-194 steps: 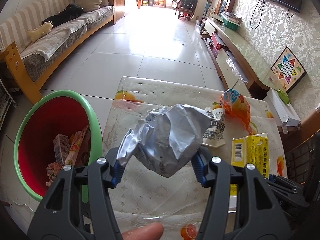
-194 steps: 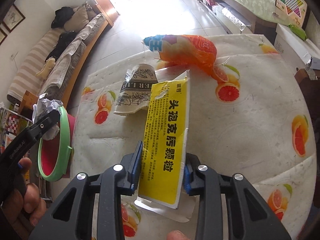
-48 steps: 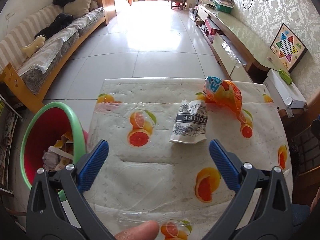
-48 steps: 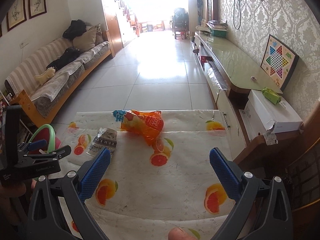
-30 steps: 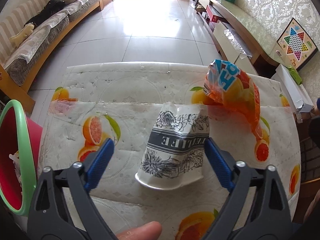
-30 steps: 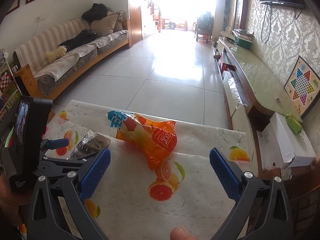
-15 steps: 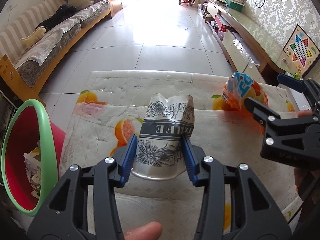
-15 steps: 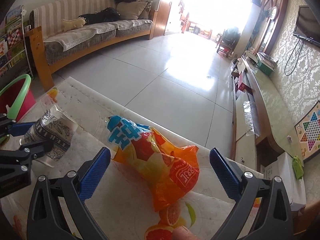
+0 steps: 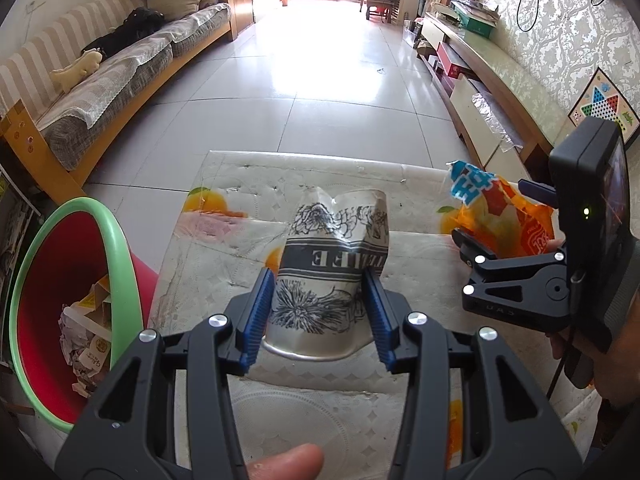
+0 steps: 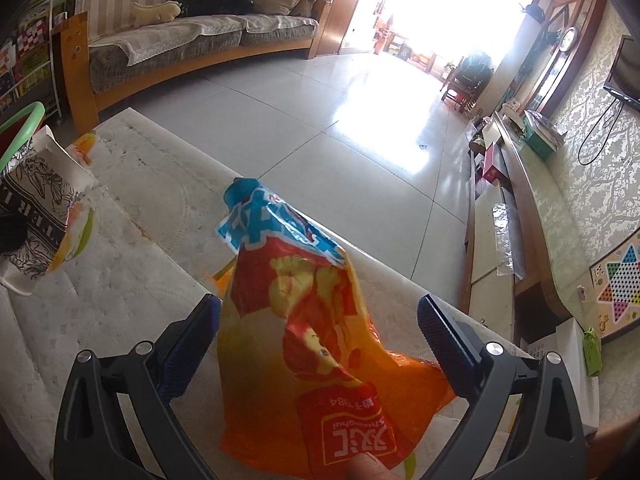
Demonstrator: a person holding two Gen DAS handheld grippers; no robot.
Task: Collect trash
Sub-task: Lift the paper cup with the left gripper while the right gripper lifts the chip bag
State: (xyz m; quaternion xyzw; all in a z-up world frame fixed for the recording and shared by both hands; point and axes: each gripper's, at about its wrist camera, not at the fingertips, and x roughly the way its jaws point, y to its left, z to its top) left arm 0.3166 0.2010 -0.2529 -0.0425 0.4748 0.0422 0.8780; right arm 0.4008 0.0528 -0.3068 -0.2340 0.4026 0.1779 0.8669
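Left tool [image 9: 319, 316] clamped on crushed paper cup [image 9: 330, 276], my blue pads [image 9: 256, 316] pressing both its sides; cup held above bench [image 9: 320, 412], rim toward me. Right tool [image 10: 318, 334] spread wide, straddling orange snack bag [image 10: 312, 344] lying on bench near far right edge; left pad just beside bag, right pad apart from it. Red bin with green rim [image 9: 120, 264] stands at bench's left side, paper scraps [image 9: 86, 344] inside. Sofa [image 9: 120, 56] beyond, along left wall.
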